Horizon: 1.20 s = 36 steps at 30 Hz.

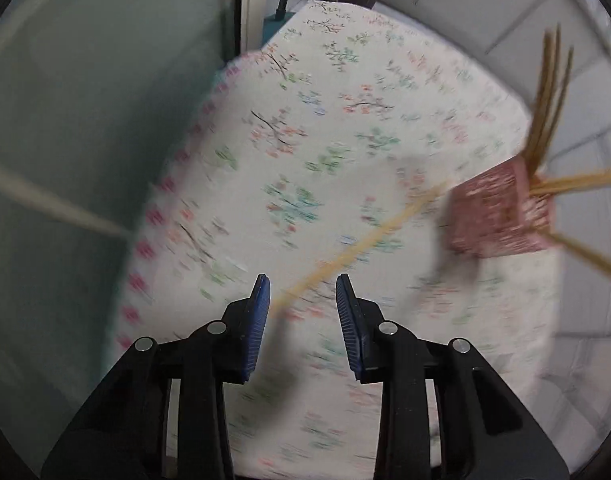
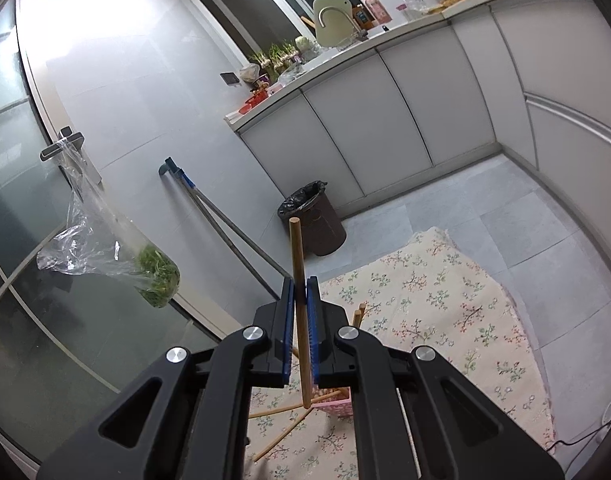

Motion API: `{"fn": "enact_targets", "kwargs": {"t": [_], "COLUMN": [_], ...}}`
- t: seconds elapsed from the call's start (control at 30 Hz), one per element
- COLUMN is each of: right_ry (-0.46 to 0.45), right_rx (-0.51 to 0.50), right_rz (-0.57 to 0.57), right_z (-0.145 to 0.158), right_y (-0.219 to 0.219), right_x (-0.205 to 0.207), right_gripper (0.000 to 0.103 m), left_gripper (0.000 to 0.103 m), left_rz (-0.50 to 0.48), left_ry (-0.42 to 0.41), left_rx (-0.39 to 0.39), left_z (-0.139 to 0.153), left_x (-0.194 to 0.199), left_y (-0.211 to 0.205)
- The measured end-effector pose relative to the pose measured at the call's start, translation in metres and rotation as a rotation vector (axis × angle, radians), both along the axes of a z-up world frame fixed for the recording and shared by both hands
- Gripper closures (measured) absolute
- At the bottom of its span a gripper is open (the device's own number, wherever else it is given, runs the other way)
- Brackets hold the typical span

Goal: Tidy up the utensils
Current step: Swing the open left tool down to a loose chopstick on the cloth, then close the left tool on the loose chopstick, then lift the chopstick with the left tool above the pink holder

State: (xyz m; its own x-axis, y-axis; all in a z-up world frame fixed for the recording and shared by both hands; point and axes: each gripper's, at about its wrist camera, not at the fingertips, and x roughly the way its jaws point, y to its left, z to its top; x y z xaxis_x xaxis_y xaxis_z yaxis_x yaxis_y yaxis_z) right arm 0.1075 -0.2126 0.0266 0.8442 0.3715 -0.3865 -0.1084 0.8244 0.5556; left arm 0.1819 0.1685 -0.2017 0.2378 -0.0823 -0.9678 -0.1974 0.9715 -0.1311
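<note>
My right gripper [image 2: 300, 282] is shut on a wooden chopstick [image 2: 296, 264], held upright above a pink holder [image 2: 337, 402] on the floral cloth [image 2: 433, 300]. Other chopsticks [image 2: 279, 438] lean out of the holder or lie beside it. In the blurred left wrist view my left gripper [image 1: 302, 282] is open and empty above the floral cloth [image 1: 325, 140]. A loose chopstick [image 1: 357, 248] lies on the cloth just ahead of its fingers. The pink holder [image 1: 497, 212] stands at right with several chopsticks [image 1: 549, 108] sticking out.
A dark bin [image 2: 313, 220] stands by white cabinets [image 2: 385, 120]. A mop [image 2: 209, 208] leans on the wall. A plastic bag of greens [image 2: 153, 268] hangs from a door handle at left. Grey floor tiles [image 2: 525, 220] surround the cloth.
</note>
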Motion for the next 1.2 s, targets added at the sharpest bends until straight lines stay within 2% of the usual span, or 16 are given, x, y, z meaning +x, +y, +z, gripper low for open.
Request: {"fn": "enact_targets", "kwargs": {"t": [0.03, 0.1, 0.2, 0.4, 0.47, 0.5, 0.6, 0.67, 0.83, 1.1, 1.2], "right_ry": [-0.002, -0.005, 0.003, 0.017, 0.028, 0.033, 0.039, 0.038, 0.022, 0.003, 0.007], "right_rx": [0.002, -0.003, 0.007, 0.013, 0.022, 0.027, 0.035, 0.041, 0.057, 0.060, 0.052], "right_rz": [0.001, -0.003, -0.005, -0.011, -0.009, -0.008, -0.008, -0.009, -0.006, 0.015, 0.025], "right_z": [0.001, 0.001, -0.001, -0.004, -0.007, -0.007, -0.009, -0.009, -0.003, 0.003, 0.002], "right_y": [-0.001, -0.003, -0.007, -0.014, -0.016, -0.016, -0.019, -0.021, -0.028, -0.024, -0.020], "right_x": [-0.001, -0.003, -0.002, -0.001, -0.001, -0.001, -0.003, -0.006, -0.013, -0.017, -0.016], "right_gripper": [0.096, 0.096, 0.096, 0.096, 0.096, 0.096, 0.096, 0.096, 0.095, 0.095, 0.095], "left_gripper": [0.068, 0.068, 0.068, 0.067, 0.076, 0.084, 0.096, 0.096, 0.097, 0.097, 0.097], "left_rz": [-0.063, -0.122, -0.210, -0.245, -0.251, -0.254, -0.271, -0.274, -0.263, -0.165, -0.146], "left_ry": [0.035, 0.065, 0.099, 0.133, 0.114, 0.107, 0.106, 0.098, -0.015, -0.369, -0.473], "left_rx": [0.034, 0.051, 0.129, 0.164, 0.132, 0.118, 0.117, 0.143, 0.158, 0.170, 0.161], "left_z": [-0.008, -0.019, -0.038, -0.065, -0.064, -0.064, -0.062, -0.057, -0.011, 0.115, 0.150], "left_x": [0.003, 0.005, 0.003, 0.004, 0.004, 0.004, 0.001, -0.005, -0.030, -0.067, -0.076], "left_y": [-0.007, -0.013, -0.028, -0.030, -0.028, -0.027, -0.024, -0.024, -0.022, -0.013, -0.022]}}
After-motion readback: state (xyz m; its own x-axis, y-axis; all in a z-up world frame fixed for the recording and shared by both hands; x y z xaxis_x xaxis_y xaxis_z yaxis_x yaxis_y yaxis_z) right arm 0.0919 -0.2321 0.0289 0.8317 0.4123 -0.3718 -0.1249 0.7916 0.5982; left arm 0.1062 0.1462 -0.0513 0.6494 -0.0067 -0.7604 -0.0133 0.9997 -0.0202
